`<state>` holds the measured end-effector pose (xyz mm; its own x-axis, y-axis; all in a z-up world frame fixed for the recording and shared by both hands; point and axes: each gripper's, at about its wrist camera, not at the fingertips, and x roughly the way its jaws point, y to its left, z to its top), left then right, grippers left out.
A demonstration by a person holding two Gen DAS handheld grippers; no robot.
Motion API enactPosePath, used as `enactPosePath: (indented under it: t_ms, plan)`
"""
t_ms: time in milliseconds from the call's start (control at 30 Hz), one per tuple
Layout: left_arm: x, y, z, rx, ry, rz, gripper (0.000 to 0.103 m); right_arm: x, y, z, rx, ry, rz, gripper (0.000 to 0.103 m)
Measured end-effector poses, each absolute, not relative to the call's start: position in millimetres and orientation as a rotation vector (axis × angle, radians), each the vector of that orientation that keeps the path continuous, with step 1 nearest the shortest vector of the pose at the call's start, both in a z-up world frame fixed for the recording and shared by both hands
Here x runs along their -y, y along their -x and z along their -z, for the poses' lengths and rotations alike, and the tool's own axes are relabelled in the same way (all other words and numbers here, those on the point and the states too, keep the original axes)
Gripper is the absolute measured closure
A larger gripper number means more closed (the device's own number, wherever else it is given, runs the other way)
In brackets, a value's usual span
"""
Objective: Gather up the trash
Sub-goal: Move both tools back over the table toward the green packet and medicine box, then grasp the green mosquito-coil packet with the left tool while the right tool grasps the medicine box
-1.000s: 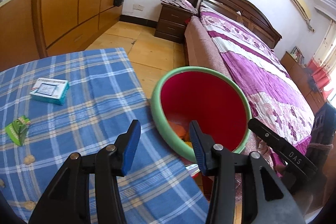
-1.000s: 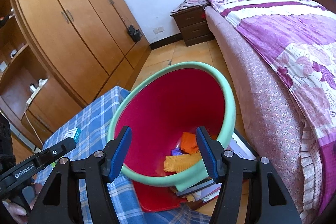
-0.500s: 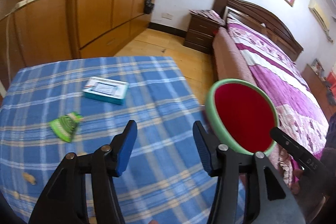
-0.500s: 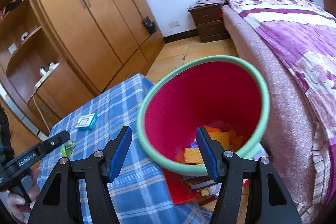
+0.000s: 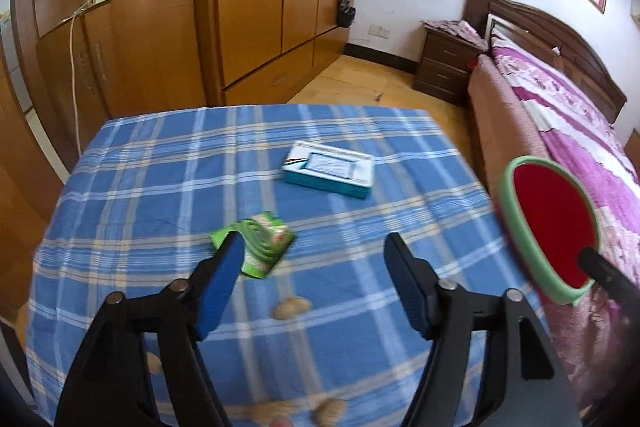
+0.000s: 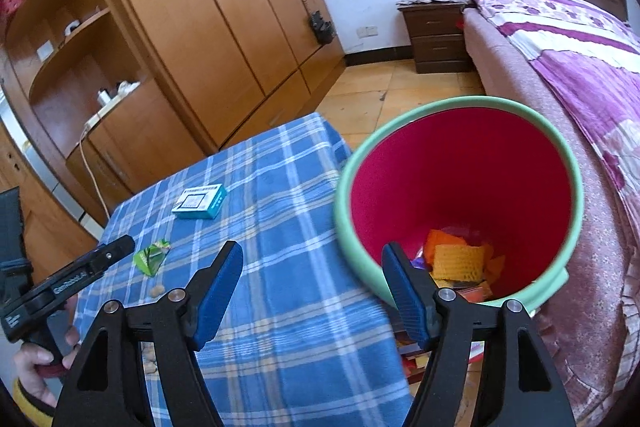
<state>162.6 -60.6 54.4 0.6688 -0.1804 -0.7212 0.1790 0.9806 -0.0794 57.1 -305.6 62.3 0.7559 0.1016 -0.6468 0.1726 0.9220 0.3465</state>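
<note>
left tongs [image 5: 312, 267] are over the table [image 5: 160, 171] with the jaws opening wide, nothing between them yet. the green wrapper [image 5: 260, 243] lies flat on the cloth right by my left pad, partly hidden behind it. a few nut shells [image 5: 292, 307] sit nearer to me, more at the bottom edge, and the teal box [image 5: 330, 173] is further back. right tongs [image 6: 312, 279] are opening too, empty, hanging at the table edge beside the bin [image 6: 348, 227].

what could go wrong, as i see it: the wrapper is thin and lies flat, so the pads could pinch the cloth along with it and drag the whole tablecloth. or i close off-centre, since it sits by one pad rather than in the middle, and just flick it away. the shells look small and round, so i reckon they'd squirt out of the pads or roll off the edge. the picture is a bit smeared, so i can't say exactly how many shells there are.

the bin stands just off the table corner, next to the bed [image 6: 560, 47]. red inside, green rim, maybe a quarter full: orange bits [image 6: 458, 261], a yellow waffle-looking piece, something purple underneath. can't tell what the rest is. plenty of room left.
</note>
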Motion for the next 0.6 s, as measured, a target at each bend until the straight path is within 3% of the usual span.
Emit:
enactPosePath:
  t_ms: [200,600]
  plan:
    - [53,-181,-32,-0.843,-0.060,0.182,0.015,288,-69,-62,-0.738,-0.375,0.024,0.030]
    - [37,-217,1,-0.896,-0.093,0.146,0.015,267,-97,-57,-0.786,-0.348,0.001,0.030]
